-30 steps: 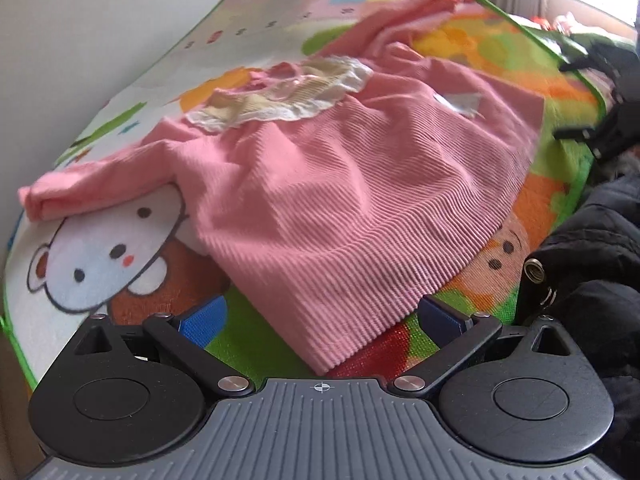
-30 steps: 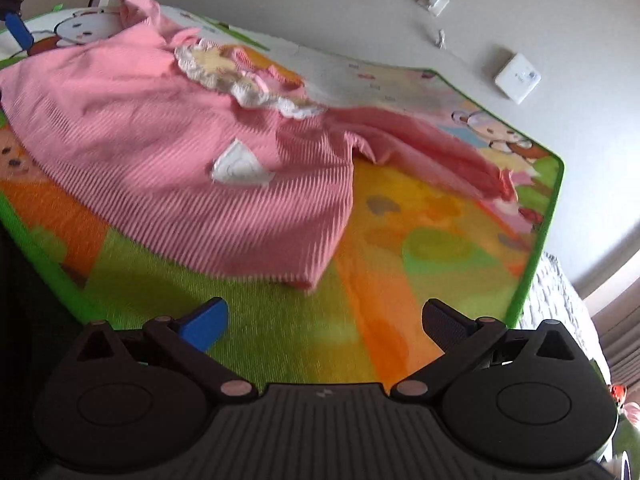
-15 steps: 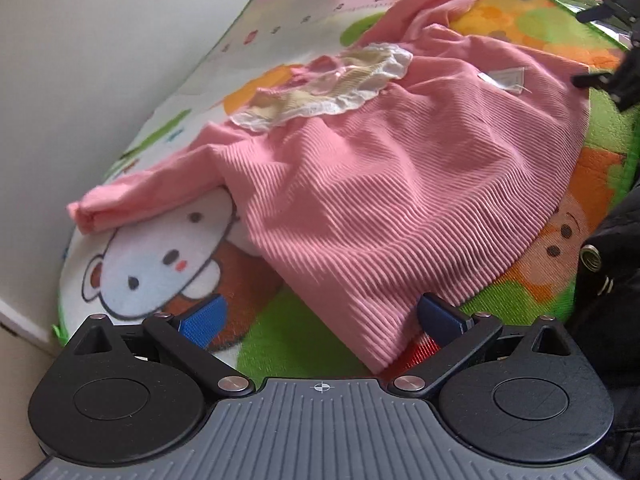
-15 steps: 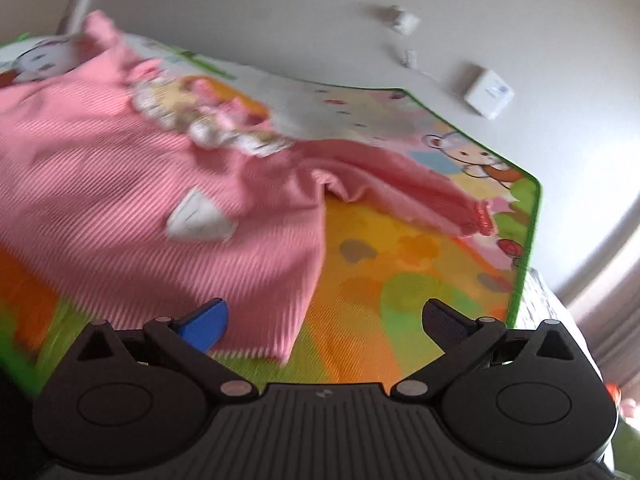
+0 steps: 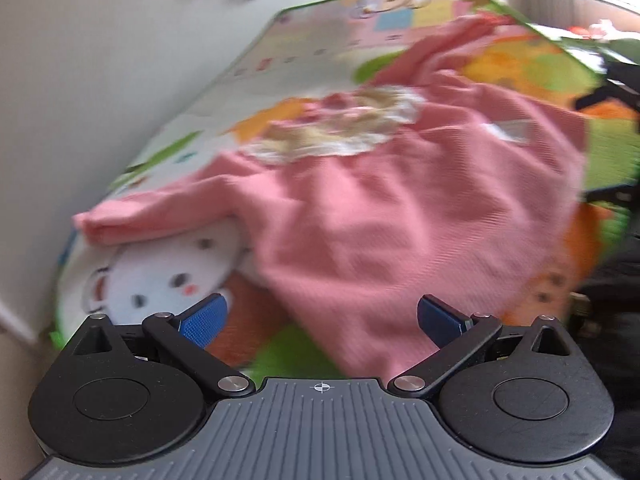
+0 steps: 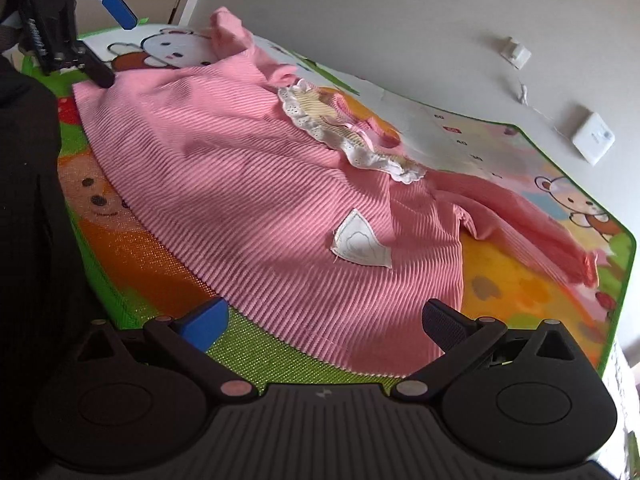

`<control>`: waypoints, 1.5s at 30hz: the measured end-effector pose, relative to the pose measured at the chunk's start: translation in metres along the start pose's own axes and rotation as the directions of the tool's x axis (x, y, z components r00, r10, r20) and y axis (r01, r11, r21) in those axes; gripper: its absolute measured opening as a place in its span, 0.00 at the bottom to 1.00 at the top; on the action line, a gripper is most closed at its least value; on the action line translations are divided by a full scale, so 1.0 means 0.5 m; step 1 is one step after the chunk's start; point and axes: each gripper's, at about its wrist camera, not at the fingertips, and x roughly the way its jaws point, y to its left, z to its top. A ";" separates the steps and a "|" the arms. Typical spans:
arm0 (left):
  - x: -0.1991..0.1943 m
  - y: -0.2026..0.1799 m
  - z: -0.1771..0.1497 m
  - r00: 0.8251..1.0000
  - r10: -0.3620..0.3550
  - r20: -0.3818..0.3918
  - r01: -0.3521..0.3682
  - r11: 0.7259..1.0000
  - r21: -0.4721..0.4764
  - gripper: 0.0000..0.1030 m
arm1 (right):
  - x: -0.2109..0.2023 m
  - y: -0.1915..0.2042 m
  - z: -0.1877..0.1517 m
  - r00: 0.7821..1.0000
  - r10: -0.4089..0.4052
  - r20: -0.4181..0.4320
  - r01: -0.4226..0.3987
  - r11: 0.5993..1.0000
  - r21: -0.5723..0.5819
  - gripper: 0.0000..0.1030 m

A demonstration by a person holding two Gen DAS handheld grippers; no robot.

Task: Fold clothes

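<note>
The right gripper hovers with jaws spread wide, empty, just over the hem of the pink ribbed corduroy child's dress, which lies flat on the colourful cartoon play mat. The left gripper is likewise wide open at the opposite hem corner. Best to pinch both corners squarely, lift evenly, and fold toward the lace-trimmed collar without dragging the fabric.
</note>
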 end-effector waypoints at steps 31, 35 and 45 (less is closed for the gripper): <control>0.023 -0.016 0.031 0.980 0.196 0.030 -0.196 0.980 0.017 1.00 | 0.022 -0.059 0.030 0.977 -0.213 0.029 0.213 0.977 0.021 1.00; 0.000 0.006 0.032 0.960 0.274 0.051 -0.274 0.962 -0.005 1.00 | 0.018 -0.046 0.001 0.976 -0.218 -0.007 0.218 0.975 -0.040 1.00; -0.024 0.023 0.056 0.921 0.374 0.113 -0.371 0.927 -0.050 1.00 | 0.013 -0.057 0.027 0.893 -0.436 0.110 0.437 0.899 0.018 1.00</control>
